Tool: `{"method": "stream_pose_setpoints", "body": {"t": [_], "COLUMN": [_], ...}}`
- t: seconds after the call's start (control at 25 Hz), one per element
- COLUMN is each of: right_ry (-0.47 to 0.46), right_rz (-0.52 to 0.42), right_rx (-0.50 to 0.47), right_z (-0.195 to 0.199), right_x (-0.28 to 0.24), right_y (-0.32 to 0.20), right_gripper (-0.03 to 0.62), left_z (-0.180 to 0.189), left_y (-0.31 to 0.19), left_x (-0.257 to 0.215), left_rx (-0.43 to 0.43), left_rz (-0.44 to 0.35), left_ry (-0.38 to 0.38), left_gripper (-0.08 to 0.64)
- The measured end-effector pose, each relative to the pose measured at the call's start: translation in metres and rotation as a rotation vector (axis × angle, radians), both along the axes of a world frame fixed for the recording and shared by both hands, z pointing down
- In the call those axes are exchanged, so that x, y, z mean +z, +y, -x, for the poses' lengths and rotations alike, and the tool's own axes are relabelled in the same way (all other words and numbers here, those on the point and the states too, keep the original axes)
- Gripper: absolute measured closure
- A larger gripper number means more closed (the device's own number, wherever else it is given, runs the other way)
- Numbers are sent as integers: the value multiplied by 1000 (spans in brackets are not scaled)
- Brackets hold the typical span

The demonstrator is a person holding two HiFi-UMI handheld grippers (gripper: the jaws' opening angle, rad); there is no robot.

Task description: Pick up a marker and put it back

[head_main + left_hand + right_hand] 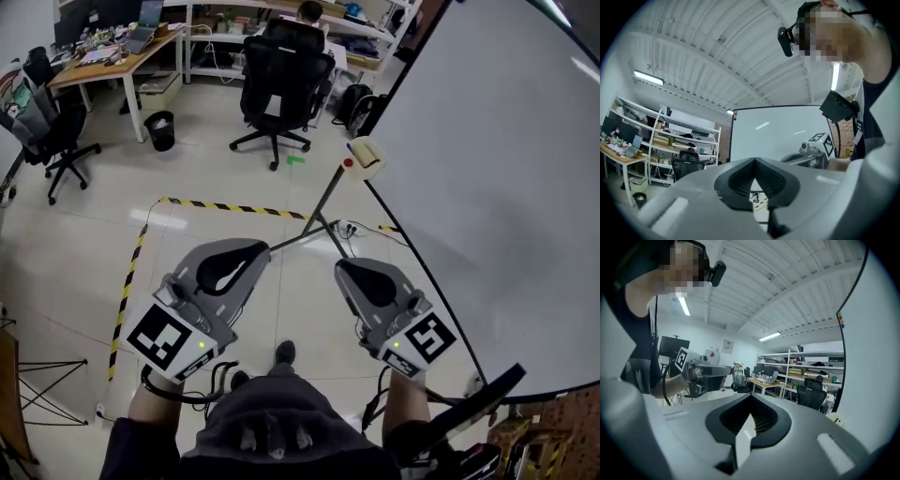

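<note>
Two in hand, left gripper [261,247] and right gripper [340,268], both jaws clenched empty, beside one whiteboard [506,187].

White whiteboard [506,169], yellow-black striped floor tape [234,207], black chair [281,75]

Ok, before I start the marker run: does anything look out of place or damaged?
Only a small green scrap on the pale tiled floor near the black office chair looks stray; what it is I cannot tell. Nothing looks spilled or broken.
</note>
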State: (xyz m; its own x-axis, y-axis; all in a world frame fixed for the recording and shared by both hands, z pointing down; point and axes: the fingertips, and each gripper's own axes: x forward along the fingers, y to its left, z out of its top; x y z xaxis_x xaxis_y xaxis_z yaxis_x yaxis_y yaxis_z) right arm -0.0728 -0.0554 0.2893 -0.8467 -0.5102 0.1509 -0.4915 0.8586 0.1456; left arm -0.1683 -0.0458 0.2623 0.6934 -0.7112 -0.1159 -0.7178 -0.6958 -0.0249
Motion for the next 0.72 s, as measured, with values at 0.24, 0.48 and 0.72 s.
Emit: {"method": "stream_pose_setpoints", "body": {"t": [0.24, 0.48, 0.72], "right_ry": [1, -77, -102], "right_rz": [-19, -47, -37], "right_rx": [71, 114, 124], "right_z": [-21, -58, -116], "right_x": [-12, -22, -15], "right_y": [36, 79, 135], "right_gripper": [592, 592, 592], "left_z": [-23, -60, -126], "left_y": [31, 69, 122], "left_x": [-2, -7, -11], "left_rx": [78, 120, 158], "left_rz": [-12, -26, -36], "left_ry": [-1, -32, -44], "left_gripper": [554, 554, 554]}}
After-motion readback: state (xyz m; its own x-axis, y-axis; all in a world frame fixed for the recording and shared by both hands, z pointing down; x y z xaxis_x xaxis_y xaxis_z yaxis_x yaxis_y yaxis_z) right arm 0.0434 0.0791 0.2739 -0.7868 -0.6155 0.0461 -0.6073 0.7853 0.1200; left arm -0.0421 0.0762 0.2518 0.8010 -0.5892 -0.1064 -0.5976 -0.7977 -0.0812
